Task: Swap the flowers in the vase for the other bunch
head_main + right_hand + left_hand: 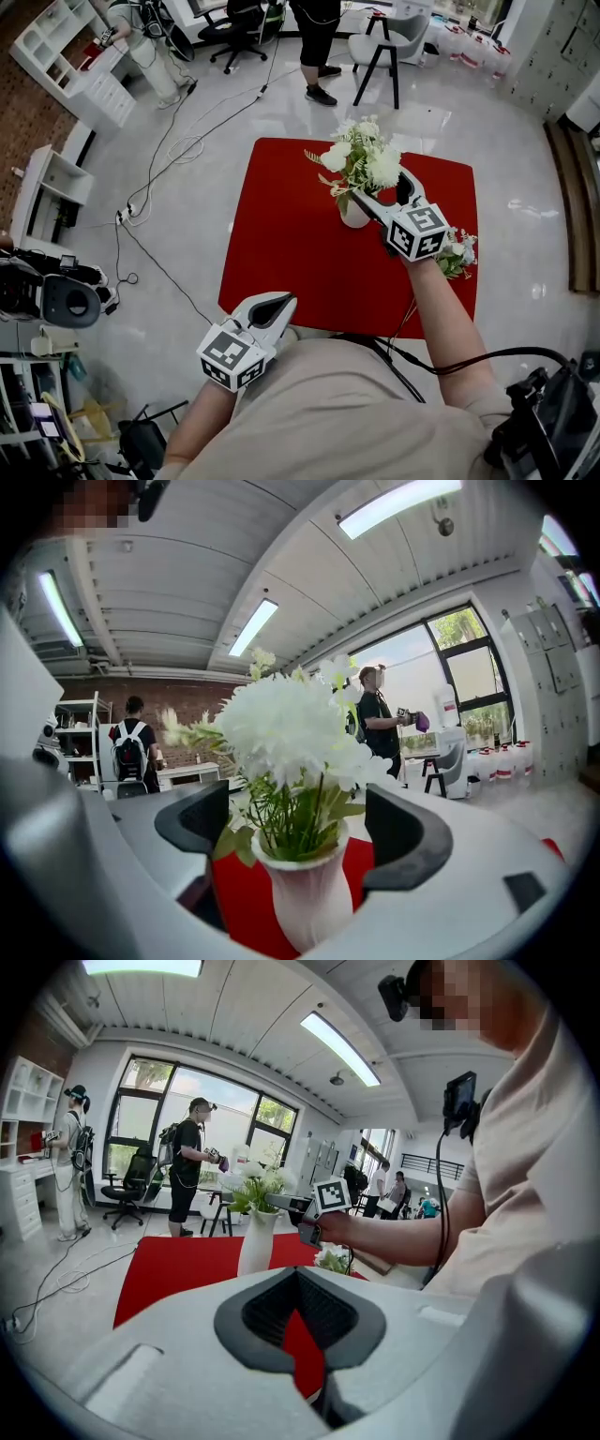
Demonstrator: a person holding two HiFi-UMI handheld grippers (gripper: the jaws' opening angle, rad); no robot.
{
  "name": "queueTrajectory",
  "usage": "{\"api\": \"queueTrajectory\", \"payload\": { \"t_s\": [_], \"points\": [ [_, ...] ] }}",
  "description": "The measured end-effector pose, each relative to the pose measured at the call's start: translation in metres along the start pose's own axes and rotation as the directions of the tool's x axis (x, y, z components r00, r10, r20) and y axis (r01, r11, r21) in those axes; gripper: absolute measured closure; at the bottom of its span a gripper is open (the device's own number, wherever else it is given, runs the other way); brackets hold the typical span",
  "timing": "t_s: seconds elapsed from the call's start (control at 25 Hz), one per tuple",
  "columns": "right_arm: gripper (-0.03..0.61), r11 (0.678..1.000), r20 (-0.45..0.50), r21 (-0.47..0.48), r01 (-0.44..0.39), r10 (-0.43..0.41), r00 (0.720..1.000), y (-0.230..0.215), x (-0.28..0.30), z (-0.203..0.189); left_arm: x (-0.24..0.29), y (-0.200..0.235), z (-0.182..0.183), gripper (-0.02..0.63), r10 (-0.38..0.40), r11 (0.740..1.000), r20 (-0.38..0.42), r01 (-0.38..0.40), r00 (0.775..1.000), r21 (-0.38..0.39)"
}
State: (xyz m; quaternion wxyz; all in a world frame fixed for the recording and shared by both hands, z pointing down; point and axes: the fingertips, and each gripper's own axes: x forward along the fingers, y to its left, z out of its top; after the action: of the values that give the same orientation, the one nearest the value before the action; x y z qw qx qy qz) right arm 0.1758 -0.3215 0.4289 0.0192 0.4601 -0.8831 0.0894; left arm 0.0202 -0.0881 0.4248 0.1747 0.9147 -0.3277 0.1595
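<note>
A white vase (353,214) with white flowers (364,159) stands on the red table (281,234). My right gripper (381,187) is open, one jaw on each side of the vase neck and stems, pads apart from them. In the right gripper view the vase (306,897) and flowers (286,728) fill the gap of the right gripper (300,841). The other bunch (458,251) lies on the table by my right wrist, partly hidden. My left gripper (284,302) hangs shut and empty at the table's near edge, pointing toward the vase (255,1239).
A person (319,42) stands beyond the table beside a dark stool (380,52) and an office chair (239,28). Cables (178,141) trail over the glossy floor at left. White shelf units (70,56) line the left side.
</note>
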Motion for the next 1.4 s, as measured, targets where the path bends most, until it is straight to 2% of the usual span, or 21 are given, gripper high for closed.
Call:
{"api": "queueTrajectory", "payload": {
  "t_s": [0.08, 0.12, 0.16, 0.2, 0.48, 0.84, 1.4],
  "points": [
    [0.132, 1.000, -0.008, -0.005, -0.002, 0.002, 1.000, 0.000, 0.000, -0.002, 0.001, 0.001, 0.001, 0.607, 0.001, 1.000, -0.003, -0.001, 1.000, -0.001],
    [0.203, 1.000, -0.007, -0.008, 0.000, -0.001, 1.000, -0.001, -0.001, -0.002, 0.002, 0.002, 0.001, 0.607, 0.002, 1.000, -0.004, -0.002, 1.000, -0.001],
    [0.312, 1.000, -0.004, -0.014, 0.006, -0.006, 1.000, -0.001, -0.002, -0.003, 0.003, 0.002, 0.000, 0.607, 0.003, 1.000, -0.004, -0.003, 1.000, -0.001],
    [0.350, 1.000, -0.002, -0.019, 0.012, -0.012, 1.000, -0.002, -0.002, -0.003, 0.004, 0.003, 0.000, 0.607, 0.004, 1.000, -0.004, -0.004, 1.000, -0.002],
    [0.470, 0.998, 0.013, -0.025, 0.049, -0.049, 0.999, -0.009, -0.005, -0.002, 0.004, 0.006, 0.000, 0.607, 0.013, 1.000, -0.003, -0.013, 1.000, -0.008],
    [0.552, 0.997, 0.041, -0.029, 0.065, -0.064, 0.997, -0.013, -0.006, 0.012, 0.005, 0.012, 0.002, 0.607, 0.017, 1.000, 0.001, -0.017, 1.000, -0.016],
    [0.558, 0.997, 0.097, -0.012, 0.082, -0.080, 0.992, -0.003, -0.018, 0.038, -0.011, 0.016, -0.007, 0.607, 0.004, 1.000, 0.017, -0.004, 1.000, -0.016]
  ]
}}
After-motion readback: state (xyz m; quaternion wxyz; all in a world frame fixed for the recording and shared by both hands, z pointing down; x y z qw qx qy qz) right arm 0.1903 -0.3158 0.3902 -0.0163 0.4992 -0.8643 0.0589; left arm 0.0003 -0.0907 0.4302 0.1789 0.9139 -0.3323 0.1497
